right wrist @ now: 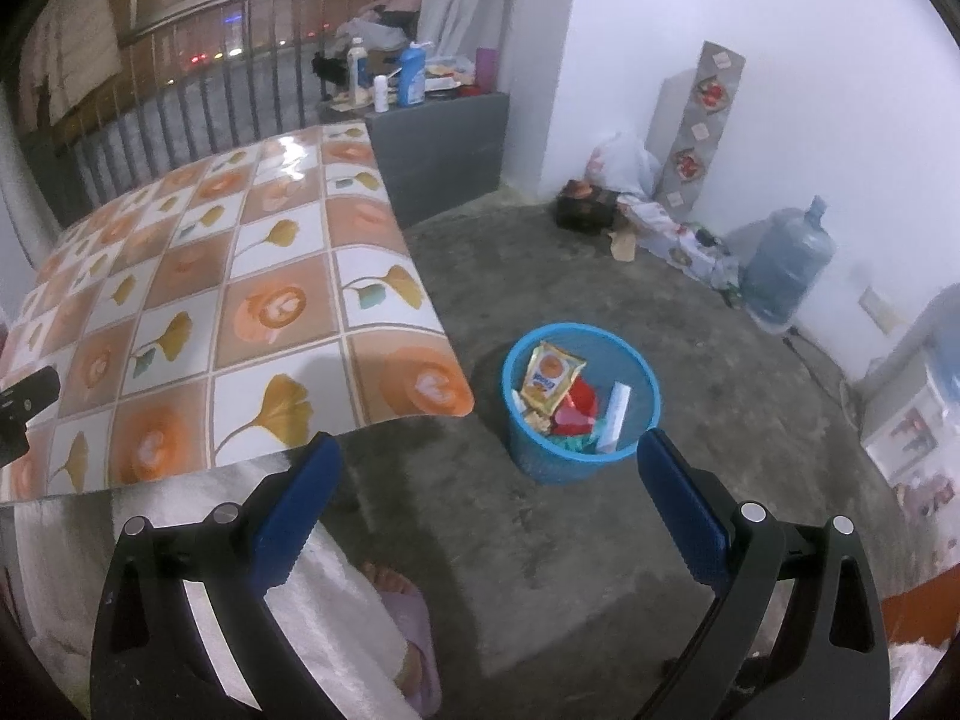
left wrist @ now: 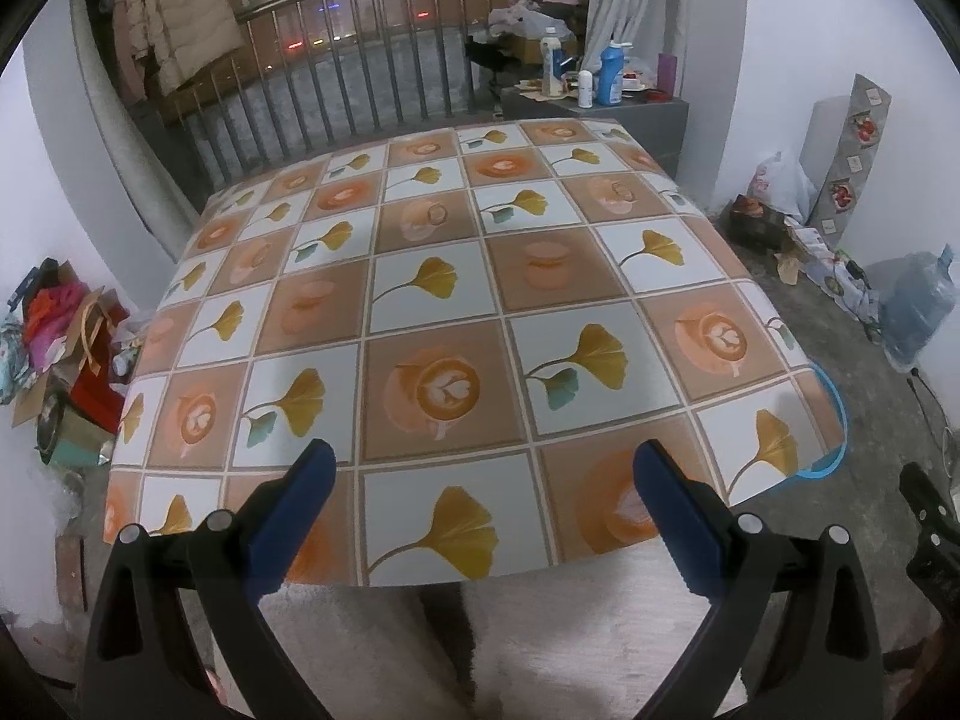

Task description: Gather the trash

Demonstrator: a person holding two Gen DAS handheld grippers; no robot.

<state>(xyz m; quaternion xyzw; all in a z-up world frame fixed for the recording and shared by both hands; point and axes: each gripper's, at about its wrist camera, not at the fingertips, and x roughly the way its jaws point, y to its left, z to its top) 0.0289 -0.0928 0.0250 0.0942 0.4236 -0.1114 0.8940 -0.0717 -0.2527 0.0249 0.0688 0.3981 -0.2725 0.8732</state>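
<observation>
On the floor just beside the table's right corner sits the blue trash basket (right wrist: 581, 402), upright, mesh walls, rim showing. Inside: yellow snack packet (right wrist: 551, 377) leaning on the far-left wall, red wrapper (right wrist: 577, 409) mid, white tube-like piece (right wrist: 617, 414) propped on the right, some teal scrap low down; bits at the bottom too small to tell. From the left wrist view only a sliver of the basket rim shows past the table edge.

Table (left wrist: 432, 300) with ginkgo-and-coffee-cup cloth shows no loose trash in either view. Judgement: collecting looks done or nearly done, all visible trash is in the basket.

Left gripper (left wrist: 480, 480) hovers over the near table edge, jaws spread wide, nothing between them. Right gripper (right wrist: 489, 474) hangs over the concrete floor, near the basket, jaws also wide apart, empty.

Step in hand, my guess: final check / retreat. To do it well: sweep both cameras over the cloth and the floor near the basket for a missed piece, keep the right claw clear of the basket rim so it doesn't tip, it looks light. If anything turns up, come straight down, pinch at the middle, release well inside the rim.

Other containers: water jug (right wrist: 786, 267) by the right wall, well apart; bottles (right wrist: 411, 75) on the grey cabinet (right wrist: 444, 144) behind the table; white plastic bag (right wrist: 624, 159) in the corner, contents hidden.
</observation>
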